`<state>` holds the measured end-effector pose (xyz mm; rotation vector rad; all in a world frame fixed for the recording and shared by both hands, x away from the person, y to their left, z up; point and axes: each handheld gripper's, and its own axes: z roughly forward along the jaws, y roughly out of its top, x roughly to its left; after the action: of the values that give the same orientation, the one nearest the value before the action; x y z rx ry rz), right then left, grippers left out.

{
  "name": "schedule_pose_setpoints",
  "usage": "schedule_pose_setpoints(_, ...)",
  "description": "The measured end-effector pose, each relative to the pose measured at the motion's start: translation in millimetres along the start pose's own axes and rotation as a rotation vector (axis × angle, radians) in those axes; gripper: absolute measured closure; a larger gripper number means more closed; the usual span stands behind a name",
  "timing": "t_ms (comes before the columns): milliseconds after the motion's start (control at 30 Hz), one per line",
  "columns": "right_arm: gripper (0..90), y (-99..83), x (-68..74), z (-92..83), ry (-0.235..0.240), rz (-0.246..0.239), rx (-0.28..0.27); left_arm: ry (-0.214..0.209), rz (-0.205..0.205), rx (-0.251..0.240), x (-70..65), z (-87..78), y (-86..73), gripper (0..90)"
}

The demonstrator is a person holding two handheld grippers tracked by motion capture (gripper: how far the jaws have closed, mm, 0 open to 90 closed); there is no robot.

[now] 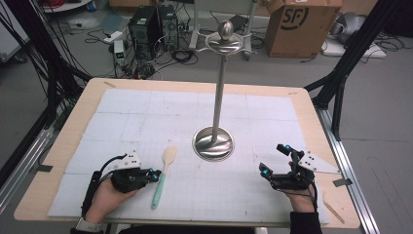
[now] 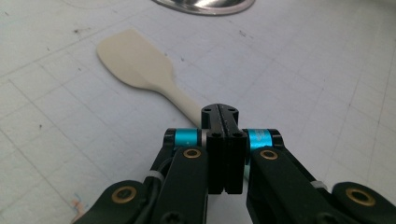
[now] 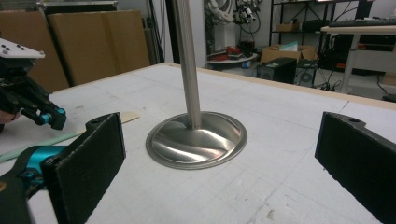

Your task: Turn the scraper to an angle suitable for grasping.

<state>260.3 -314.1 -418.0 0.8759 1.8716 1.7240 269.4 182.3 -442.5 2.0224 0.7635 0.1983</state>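
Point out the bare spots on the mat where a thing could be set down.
Free: the far strip of the mat behind the stand, on both sides of its pole, and the near middle between the spatula and the right gripper. Crowded: the near left, where the left gripper sits beside the spatula, and around the stand's base.

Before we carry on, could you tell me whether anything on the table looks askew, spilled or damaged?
Nothing stands out. The spatula lies flat and whole on the white mat, the metal stand is upright on its round base, and nothing is spilled; the mat shows only a few small dark specks.
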Motion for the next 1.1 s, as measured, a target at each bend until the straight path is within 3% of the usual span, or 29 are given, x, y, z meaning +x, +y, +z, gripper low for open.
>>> schedule_pose_setpoints(167,0.6,0.5,0.7,-1.2,-0.002,0.006,-0.001,0.003,-0.005,-0.014,3.0,15.1,13.5,89.7)
schedule_pose_setpoints(367,0.6,-0.5,-1.9,-1.9,-0.007,0.007,-0.002,0.01,0.008,0.024,5.5,35.3,22.6,89.6)
schedule_pose_setpoints(567,0.6,-1.1,-1.6,-0.7,-0.002,0.008,0.004,0.019,0.007,0.057,9.3,44.6,20.8,89.6)
schedule_pose_setpoints(767,0.6,-1.1,0.1,0.0,0.0,0.005,0.006,0.047,0.042,0.067,7.4,42.5,19.9,89.7)
schedule_pose_setpoints(1100,0.6,-3.2,0.7,1.3,0.001,0.014,0.026,0.102,0.015,0.056,12.1,27.4,10.3,89.6)
